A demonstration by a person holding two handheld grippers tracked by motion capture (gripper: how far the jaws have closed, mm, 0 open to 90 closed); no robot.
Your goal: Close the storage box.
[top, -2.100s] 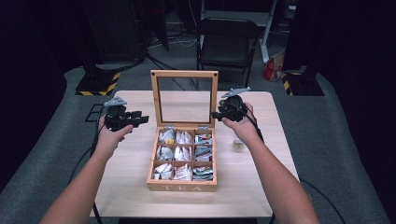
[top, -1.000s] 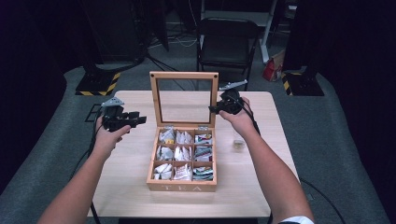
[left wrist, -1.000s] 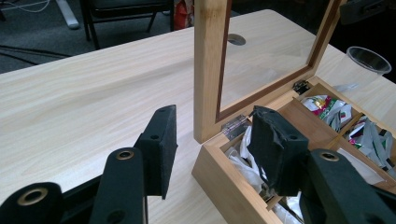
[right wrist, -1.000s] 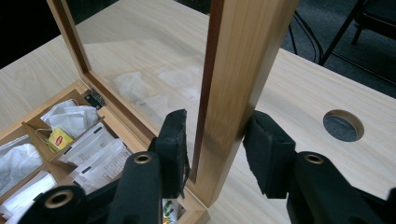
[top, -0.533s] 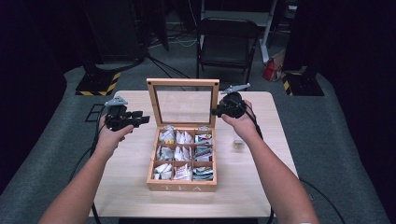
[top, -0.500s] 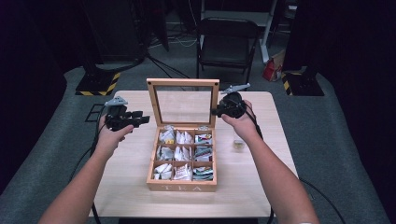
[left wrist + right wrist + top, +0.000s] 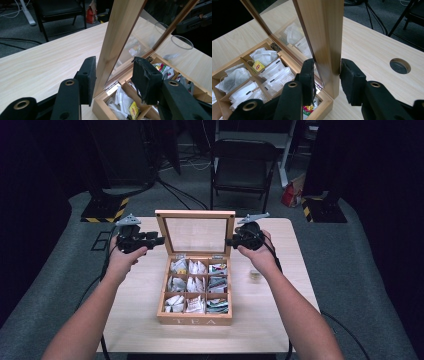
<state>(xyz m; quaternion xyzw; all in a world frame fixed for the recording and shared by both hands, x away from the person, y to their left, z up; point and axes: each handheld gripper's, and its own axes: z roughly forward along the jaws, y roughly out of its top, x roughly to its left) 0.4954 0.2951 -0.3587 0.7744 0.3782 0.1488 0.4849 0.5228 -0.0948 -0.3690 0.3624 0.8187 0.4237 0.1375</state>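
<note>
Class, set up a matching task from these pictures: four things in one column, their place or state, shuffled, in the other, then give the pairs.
1. lid
2. tea bags
3. chair
4. small jar

A. on the floor beyond the table
B. sorted into compartments of the wooden box
C. on the table right of the box
D. raised upright, a gripper's jaws astride each side rail

Pairs: 1-D, 2-B, 3-A, 4-C

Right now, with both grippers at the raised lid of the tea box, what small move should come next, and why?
Probably close the left gripper onto the lid. The lid's side rail stands between its pads untouched, its jaws have just been closing, and the right gripper sits about the opposite rail. A grip on both sides would steady the lid.
</note>
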